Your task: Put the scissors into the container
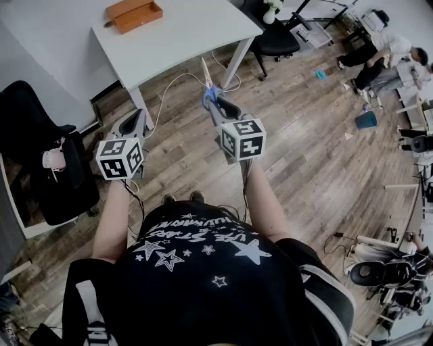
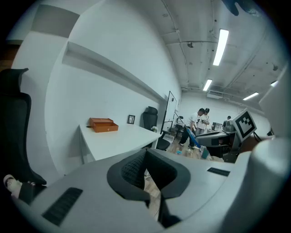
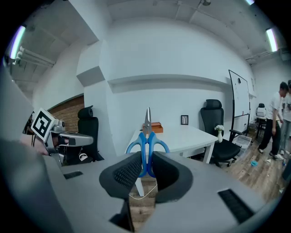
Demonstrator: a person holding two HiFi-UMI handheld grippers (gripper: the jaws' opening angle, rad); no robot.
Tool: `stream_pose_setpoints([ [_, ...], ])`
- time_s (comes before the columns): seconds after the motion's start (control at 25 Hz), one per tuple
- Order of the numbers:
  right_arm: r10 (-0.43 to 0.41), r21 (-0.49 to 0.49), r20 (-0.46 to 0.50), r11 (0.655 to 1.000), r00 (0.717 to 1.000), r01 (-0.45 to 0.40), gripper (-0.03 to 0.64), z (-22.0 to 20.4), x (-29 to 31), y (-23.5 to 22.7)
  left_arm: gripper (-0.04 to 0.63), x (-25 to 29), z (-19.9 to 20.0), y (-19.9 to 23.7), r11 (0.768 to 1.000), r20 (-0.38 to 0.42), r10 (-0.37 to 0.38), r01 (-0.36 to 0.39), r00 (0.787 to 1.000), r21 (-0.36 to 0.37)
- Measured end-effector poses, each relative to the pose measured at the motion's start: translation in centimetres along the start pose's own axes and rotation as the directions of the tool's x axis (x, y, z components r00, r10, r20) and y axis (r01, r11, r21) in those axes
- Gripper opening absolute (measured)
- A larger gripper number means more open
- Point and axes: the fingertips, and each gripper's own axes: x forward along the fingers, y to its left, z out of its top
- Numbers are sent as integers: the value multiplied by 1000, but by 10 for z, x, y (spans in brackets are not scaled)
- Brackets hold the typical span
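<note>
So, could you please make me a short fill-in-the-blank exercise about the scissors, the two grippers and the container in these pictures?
1. The scissors, with ___ handles, are clamped in the right gripper.
2. The left gripper has ___ between its jaws.
3. The orange container stands on the white ___, not on the floor.

Missing words: blue; nothing; table.

shirt (image 1: 203, 233): white lettering among stars, upside down, not legible | elsewhere: nothing readable
</note>
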Motion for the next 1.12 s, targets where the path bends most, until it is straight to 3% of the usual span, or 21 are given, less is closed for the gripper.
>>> stream_pose_setpoints([
  [0.64,12,-28,-17,1000,1000,-12,98,-5,6,40,17,-29,-14,21,1000,-22,-4,4,1000,0],
  [0.84,15,65,-3,998,1000,-15,98,-6,24,51,17,-33,-17,46,1000,-29,-14,14,999,-3],
  [1.12,-19,118,-11,993,1000,20,98,-11,44,63,17,-30,-22,80,999,-42,-42,42,998,1],
])
